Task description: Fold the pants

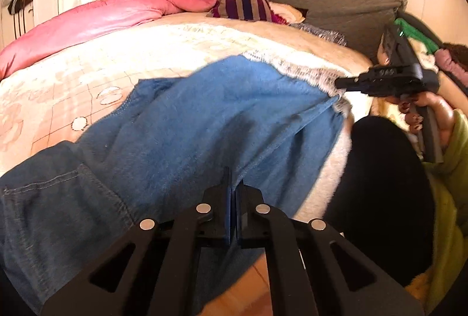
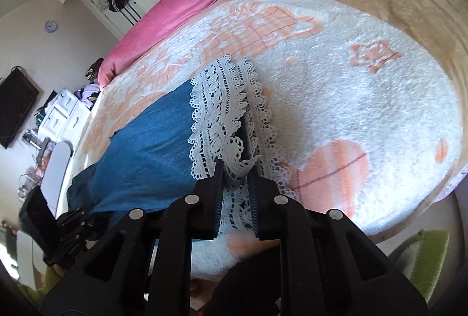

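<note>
The blue denim pants [image 1: 210, 117] with a white lace trim [image 2: 225, 111] at the leg ends lie spread on a fluffy white blanket with peach pictures [image 2: 351, 99] on the bed. The left gripper [image 1: 233, 193] is clenched tight, its two black fingers pressed together with blue cloth right at their tips, so it seems to pinch the pants, which stretch away in front of it and to its left. The right gripper [image 2: 235, 169] has the white lace trim between its fingers, and its jaws are opening a little; the lace runs from its tips straight ahead, and the blue cloth lies off to its left. In the left wrist view, the right gripper [image 1: 339, 82] sits far to the right, held by a hand [image 1: 430, 114] in a yellow-green sleeve [image 1: 456, 158], with its tip at the lace edge. A puffy pink quilt [image 1: 122, 15] and a striped purple pillow [image 1: 242, 1] lie far ahead of both grippers.
</note>
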Motion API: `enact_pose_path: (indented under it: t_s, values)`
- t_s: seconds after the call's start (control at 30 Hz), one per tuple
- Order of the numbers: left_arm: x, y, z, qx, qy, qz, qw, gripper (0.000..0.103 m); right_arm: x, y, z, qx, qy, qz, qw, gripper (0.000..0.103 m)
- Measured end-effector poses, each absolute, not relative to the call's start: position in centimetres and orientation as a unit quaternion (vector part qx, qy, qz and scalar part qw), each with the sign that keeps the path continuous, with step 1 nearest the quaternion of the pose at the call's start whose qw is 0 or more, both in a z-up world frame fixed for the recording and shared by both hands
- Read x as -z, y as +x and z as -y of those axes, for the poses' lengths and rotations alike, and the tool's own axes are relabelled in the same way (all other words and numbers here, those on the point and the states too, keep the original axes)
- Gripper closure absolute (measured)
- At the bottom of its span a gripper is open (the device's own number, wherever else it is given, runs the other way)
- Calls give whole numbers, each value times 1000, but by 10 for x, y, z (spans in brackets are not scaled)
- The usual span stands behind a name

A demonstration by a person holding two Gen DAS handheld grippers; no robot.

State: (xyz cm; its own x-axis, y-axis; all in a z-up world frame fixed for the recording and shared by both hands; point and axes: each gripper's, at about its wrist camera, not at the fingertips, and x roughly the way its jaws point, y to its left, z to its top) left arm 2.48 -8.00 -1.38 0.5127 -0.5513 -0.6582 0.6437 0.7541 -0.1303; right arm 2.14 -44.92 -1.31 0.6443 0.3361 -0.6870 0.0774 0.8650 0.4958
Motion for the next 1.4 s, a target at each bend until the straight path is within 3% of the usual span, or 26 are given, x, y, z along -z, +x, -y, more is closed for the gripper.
enact_pose_path:
  t_s: [0.27,0.3,0.37,0.5,0.7,0.83,0.9,0.93,0.97,1.23,1.33,1.37,1.4]
  values:
    - [17,8,80,371,83,-366,849,101,28,14,455,-55,243,-453,856,92]
    - [21,9,82,369,89,-372,847,101,29,13,455,-46,235,-457,857,90]
    - [25,11,83,367,89,-376,846,101,22,8,453,-13,203,-453,868,67]
    - [29,14,79,366,78,-380,846,101,-4,-8,437,-50,146,-407,901,65]
    - [29,14,79,365,74,-380,847,101,-7,-21,315,-200,-88,-406,888,65]
    - [29,13,79,366,74,-379,847,101,4,-17,266,-225,-187,-406,866,61]
    - [28,12,79,367,74,-378,847,101,13,-9,255,-219,-227,-409,857,63]
    - [28,12,78,367,74,-377,847,101,19,-6,254,-218,-229,-421,850,93]
    - [27,12,78,368,73,-377,847,101,23,-3,258,-223,-219,-439,842,103]
    - [33,8,83,385,95,-389,831,94,31,-4,290,-249,-159,-489,821,103]
    - [37,10,83,383,94,-396,829,93,37,-4,294,-254,-132,-497,819,97]
    - [35,11,82,382,90,-397,830,88,34,-6,298,-259,-121,-494,821,90]
    - [34,11,80,384,87,-397,829,76,30,-8,302,-263,-111,-490,824,85]
